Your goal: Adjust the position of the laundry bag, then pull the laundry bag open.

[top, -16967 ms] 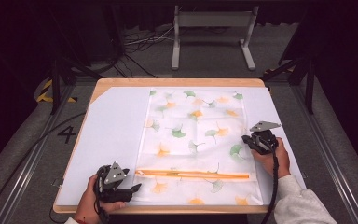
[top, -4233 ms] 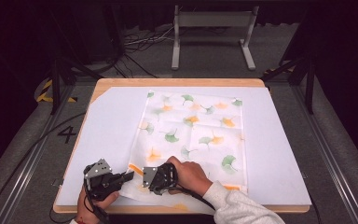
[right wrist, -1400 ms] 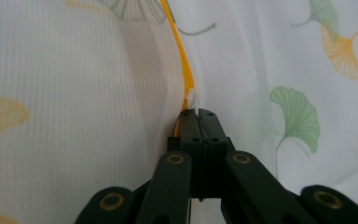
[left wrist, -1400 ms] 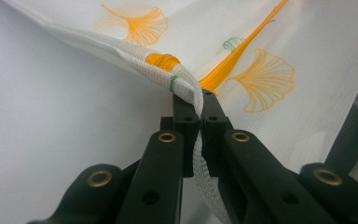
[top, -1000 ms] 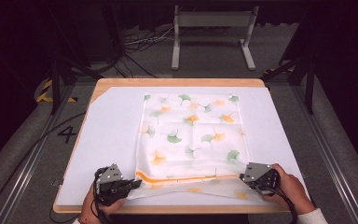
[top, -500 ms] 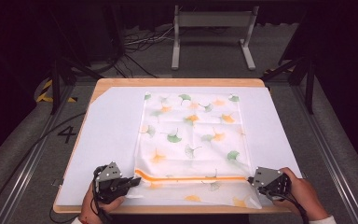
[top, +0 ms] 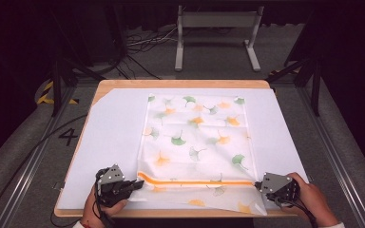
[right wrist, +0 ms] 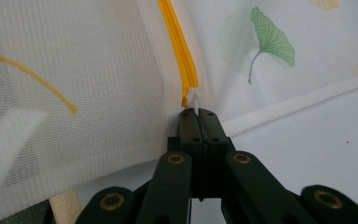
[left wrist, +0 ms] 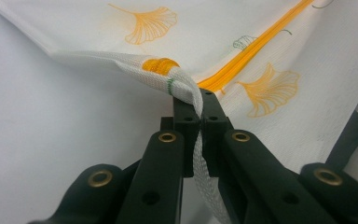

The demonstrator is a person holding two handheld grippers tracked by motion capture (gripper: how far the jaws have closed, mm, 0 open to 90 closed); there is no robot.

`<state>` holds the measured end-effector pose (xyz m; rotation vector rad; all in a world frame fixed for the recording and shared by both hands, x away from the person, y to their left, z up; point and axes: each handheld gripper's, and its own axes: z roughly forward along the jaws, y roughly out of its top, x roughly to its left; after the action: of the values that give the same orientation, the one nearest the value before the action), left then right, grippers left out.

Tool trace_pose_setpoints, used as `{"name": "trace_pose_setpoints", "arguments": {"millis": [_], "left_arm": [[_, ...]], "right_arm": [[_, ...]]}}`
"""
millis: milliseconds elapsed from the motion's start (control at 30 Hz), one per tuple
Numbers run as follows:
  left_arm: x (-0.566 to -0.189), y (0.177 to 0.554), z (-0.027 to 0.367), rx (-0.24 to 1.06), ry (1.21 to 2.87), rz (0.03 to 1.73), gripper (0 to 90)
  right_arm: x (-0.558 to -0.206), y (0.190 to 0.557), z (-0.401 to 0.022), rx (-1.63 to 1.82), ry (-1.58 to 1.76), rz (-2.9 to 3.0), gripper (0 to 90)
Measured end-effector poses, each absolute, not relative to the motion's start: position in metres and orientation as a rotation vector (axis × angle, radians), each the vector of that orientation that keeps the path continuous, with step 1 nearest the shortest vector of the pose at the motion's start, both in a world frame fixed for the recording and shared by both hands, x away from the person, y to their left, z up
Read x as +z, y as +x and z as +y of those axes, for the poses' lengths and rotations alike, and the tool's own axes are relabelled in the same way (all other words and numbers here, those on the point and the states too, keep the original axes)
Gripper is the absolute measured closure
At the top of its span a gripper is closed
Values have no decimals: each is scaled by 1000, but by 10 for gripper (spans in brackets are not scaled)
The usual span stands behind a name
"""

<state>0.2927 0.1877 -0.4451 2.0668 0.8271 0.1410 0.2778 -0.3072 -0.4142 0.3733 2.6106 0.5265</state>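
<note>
The mesh bag point(top: 197, 142) lies on the white sheet point(top: 114, 137) covering the table point(top: 180, 84), with bare sheet on either side and its near hem almost at the table's front edge. The left gripper point(top: 134, 184) clamps the bag's near-left corner, and the right gripper point(top: 256, 185) pinches the far end of the orange zipper point(top: 197, 181), which runs taut between them. The rest of the bag spreads away beyond both grippers.

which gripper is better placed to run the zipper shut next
Right, probably: the right gripper is shut on a white tab at the end of the orange zipper, while the left gripper clamps the mesh bag's corner, anchoring it.
</note>
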Motion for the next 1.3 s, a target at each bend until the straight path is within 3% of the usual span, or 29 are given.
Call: {"name": "trace_pose_setpoints", "arguments": {"millis": [333, 433, 500, 600, 633, 667, 733, 767, 967, 1100, 1300], "left_arm": [[-447, 291, 186, 101, 2042, 792, 843], [-447, 290, 185, 112, 2044, 782, 828], [-447, 290, 185, 130, 2046, 782, 770], [-445, 288, 187, 188, 2047, 785, 590], [-445, 288, 187, 188, 2047, 785, 517], [-444, 286, 188, 219, 2046, 785, 517], [-438, 283, 194, 264, 2026, 775, 340], [-437, 283, 196, 274, 2021, 767, 309], [-433, 284, 201, 341, 2036, 735, 218], [-428, 290, 207, 382, 2031, 720, 199], [-421, 296, 213, 472, 2048, 697, 177]], "right_arm": [[-408, 279, -306, 496, 382, 2532, 900], [-407, 279, -306, 482, 365, 2550, 837], [-407, 279, -306, 499, 378, 2568, 786], [-401, 280, -313, 618, 429, 2562, 670], [-401, 280, -313, 618, 429, 2562, 670], [-398, 280, -316, 680, 456, 2560, 649], [-394, 281, -321, 725, 522, 2518, 615], [-393, 282, -322, 734, 524, 2510, 614], [-392, 288, -322, 791, 571, 2451, 560], [-391, 291, -321, 826, 607, 2405, 544], [-389, 296, -326, 849, 674, 2333, 450]]}}
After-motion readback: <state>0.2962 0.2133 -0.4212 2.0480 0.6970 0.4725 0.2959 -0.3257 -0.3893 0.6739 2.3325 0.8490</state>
